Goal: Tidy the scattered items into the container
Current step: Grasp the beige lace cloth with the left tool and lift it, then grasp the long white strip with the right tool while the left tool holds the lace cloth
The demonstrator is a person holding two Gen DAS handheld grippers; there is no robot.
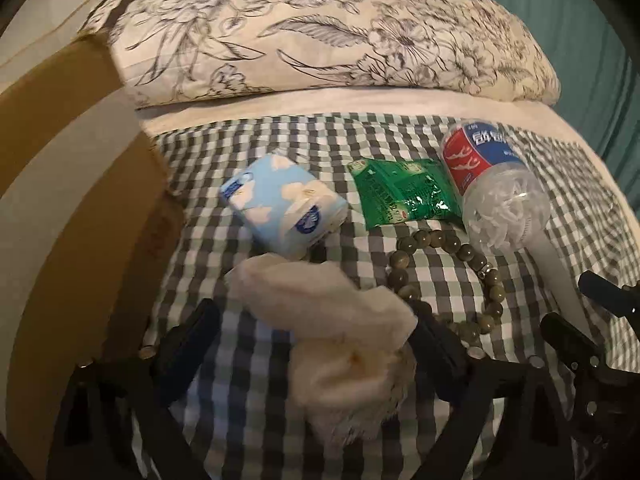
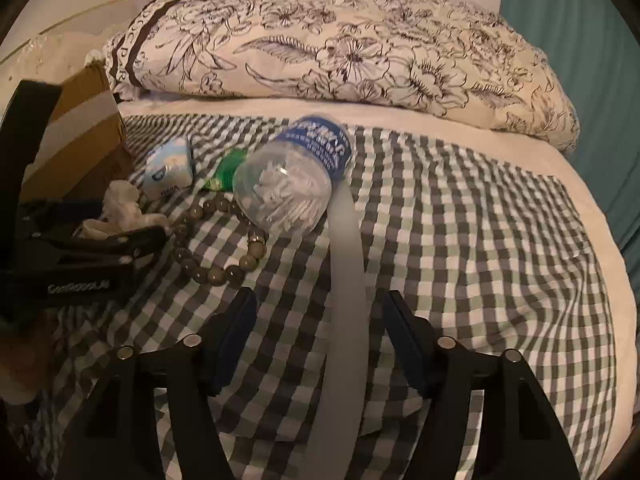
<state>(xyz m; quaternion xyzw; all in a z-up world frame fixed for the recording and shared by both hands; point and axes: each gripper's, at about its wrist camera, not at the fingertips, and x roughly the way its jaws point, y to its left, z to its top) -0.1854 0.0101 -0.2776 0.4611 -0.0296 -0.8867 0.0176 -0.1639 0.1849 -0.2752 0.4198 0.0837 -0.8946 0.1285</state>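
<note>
A bed spread with a gray-and-white checked cloth (image 2: 460,216) carries everything. Ahead of the left tool lie a crumpled cream cloth (image 1: 332,316), a blue tissue pack (image 1: 280,204) and a green sachet (image 1: 400,196). A bead bracelet (image 1: 448,280) lies beside them. Between the right tool's fingers runs a white strip (image 2: 346,300), reaching a lying plastic bottle (image 2: 292,184). A floral pillow (image 2: 340,48) sits farthest off.

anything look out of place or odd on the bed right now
Yes: the clear bottle lies tipped on its side on the checked sheet, partly resting on the bead bracelet. A crumpled white tissue sits loose between the left gripper jaws.
</note>
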